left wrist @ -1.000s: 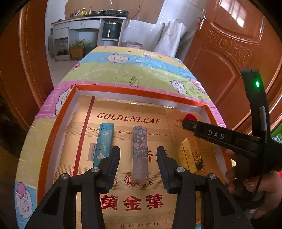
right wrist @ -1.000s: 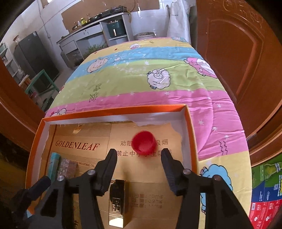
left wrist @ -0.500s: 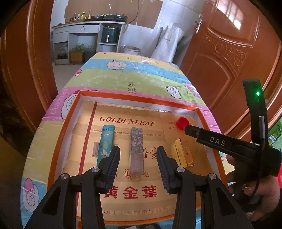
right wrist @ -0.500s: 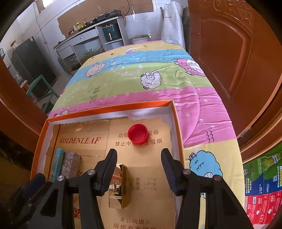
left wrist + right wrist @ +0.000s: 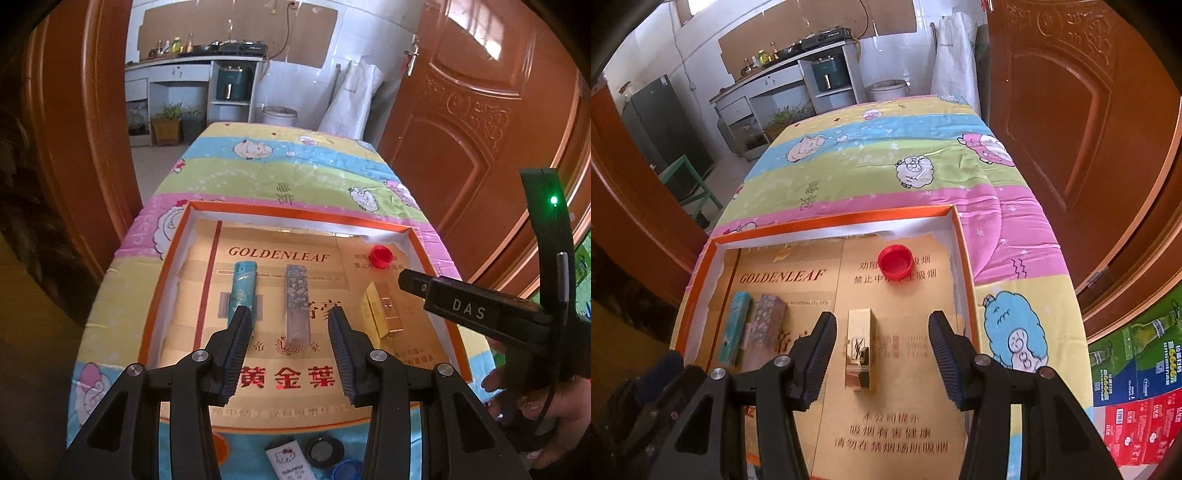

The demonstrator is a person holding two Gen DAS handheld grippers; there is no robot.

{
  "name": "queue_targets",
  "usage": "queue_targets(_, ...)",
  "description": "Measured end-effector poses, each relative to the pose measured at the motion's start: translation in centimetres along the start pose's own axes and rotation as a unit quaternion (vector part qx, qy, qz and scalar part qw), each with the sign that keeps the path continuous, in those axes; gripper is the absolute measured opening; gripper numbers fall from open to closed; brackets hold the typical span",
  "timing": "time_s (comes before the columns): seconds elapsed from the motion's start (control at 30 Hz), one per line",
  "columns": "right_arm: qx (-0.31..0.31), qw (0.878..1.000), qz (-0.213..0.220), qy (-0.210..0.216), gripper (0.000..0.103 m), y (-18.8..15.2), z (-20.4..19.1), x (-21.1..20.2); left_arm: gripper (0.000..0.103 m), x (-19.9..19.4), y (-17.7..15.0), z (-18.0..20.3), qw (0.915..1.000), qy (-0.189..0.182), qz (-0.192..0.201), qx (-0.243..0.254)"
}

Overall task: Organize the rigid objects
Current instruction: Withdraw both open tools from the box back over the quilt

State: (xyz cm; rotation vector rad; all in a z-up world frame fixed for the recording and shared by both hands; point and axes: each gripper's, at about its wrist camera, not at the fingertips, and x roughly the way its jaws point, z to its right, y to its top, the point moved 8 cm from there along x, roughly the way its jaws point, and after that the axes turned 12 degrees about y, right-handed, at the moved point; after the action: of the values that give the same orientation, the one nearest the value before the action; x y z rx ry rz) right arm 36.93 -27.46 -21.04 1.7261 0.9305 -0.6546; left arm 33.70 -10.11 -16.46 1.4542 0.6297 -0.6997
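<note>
Already four items lie inside the orange-rimmed box (image 5: 162,280): a teal lighter (image 5: 241,286), a floral lighter (image 5: 296,302), a gold case (image 5: 382,308) and a red bottle cap (image 5: 380,254), the first three in a neat row. Outside its near edge wait a small white Hello Kitty item (image 5: 288,459) and dark round lids (image 5: 325,450). The left gripper (image 5: 290,347) and right gripper (image 5: 882,350) both hover with jaws apart, empty.

hand-held gripper (image 5: 290,332) | black | ribbed pads | silver screws | "DAS" label
</note>
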Motion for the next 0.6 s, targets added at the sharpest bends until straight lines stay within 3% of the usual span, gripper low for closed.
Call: queue_targets(0.6, -0.015, 1.000, 0.004, 0.005, 0.052, -4.2, -2.9, -4.3, 0.044, -5.3, -2.2, -2.4, 0.9998, 0.010, 0.018, -0.001)
